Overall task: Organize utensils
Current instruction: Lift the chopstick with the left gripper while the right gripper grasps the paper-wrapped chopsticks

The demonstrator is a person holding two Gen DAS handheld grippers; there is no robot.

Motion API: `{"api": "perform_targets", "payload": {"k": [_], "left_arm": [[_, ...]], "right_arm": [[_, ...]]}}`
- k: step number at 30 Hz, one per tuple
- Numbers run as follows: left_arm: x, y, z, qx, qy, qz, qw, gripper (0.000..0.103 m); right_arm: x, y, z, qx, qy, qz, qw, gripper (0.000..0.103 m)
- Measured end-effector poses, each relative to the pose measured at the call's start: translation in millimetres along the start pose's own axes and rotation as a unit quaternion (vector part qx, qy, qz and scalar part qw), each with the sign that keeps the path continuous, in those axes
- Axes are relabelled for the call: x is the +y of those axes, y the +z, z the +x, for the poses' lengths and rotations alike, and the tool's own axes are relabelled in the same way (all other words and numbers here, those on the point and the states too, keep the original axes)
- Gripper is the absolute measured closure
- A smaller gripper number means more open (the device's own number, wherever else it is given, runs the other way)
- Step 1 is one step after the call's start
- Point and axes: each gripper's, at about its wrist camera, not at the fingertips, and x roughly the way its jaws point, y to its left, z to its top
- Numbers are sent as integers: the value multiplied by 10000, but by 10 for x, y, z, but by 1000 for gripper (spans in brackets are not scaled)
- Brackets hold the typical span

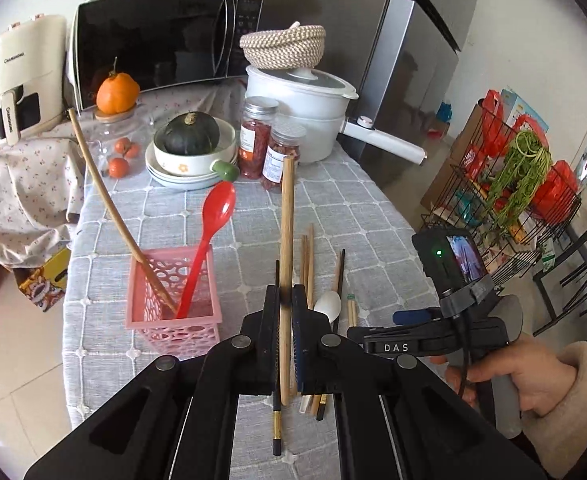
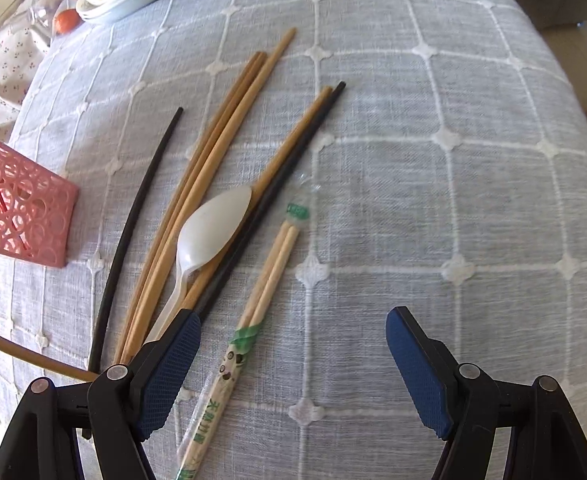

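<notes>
My left gripper [image 1: 286, 300] is shut on a light wooden stick [image 1: 286, 240] that points away over the table, to the right of the pink basket [image 1: 173, 312]. The basket holds a red spoon [image 1: 213, 224] and a long wooden stick [image 1: 105, 204]. My right gripper [image 2: 293, 364] is open and empty, low over the grey checked cloth [image 2: 453, 160]. Beside its left finger lie several wooden chopsticks [image 2: 213, 152], black chopsticks [image 2: 133, 220], a white plastic spoon [image 2: 213, 228] and a wrapped pair of disposable chopsticks [image 2: 253, 316]. The right gripper also shows in the left wrist view [image 1: 409, 316].
At the table's far end stand a microwave [image 1: 161, 44], a white pot [image 1: 305, 100] with a woven basket on it, two jars [image 1: 269, 148], stacked bowls with a squash [image 1: 191, 148] and an orange fruit [image 1: 116, 92]. A wire rack [image 1: 505, 192] stands right of the table.
</notes>
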Motion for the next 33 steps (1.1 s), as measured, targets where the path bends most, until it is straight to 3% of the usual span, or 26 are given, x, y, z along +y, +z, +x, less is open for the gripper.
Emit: {"api": "perform_targets", "payload": {"k": [7, 12, 17, 24, 28, 33], "left_arm": [[133, -48, -63, 86, -112, -96, 9999, 98], [163, -91, -166, -19, -70, -2, 10000, 98], [239, -95, -237, -76, -61, -65, 9999, 98], [241, -25, -512, -471, -101, -63, 9988, 98], [233, 49, -792, -915, -114, -47, 9957, 98], [300, 129, -1177, -1655, 2, -133, 9861, 98]], "right_arm": [[119, 3, 138, 27, -336, -128, 9993, 37], [254, -11, 159, -76, -677, -295, 9972, 67], [193, -10, 142, -122, -580, -213, 9980, 94], [-10, 10, -99, -397, -140, -1, 9991, 99], [18, 16, -464, -946, 70, 42, 9955, 99], [137, -35, -950, -1826, 290, -11, 9828, 99]]}}
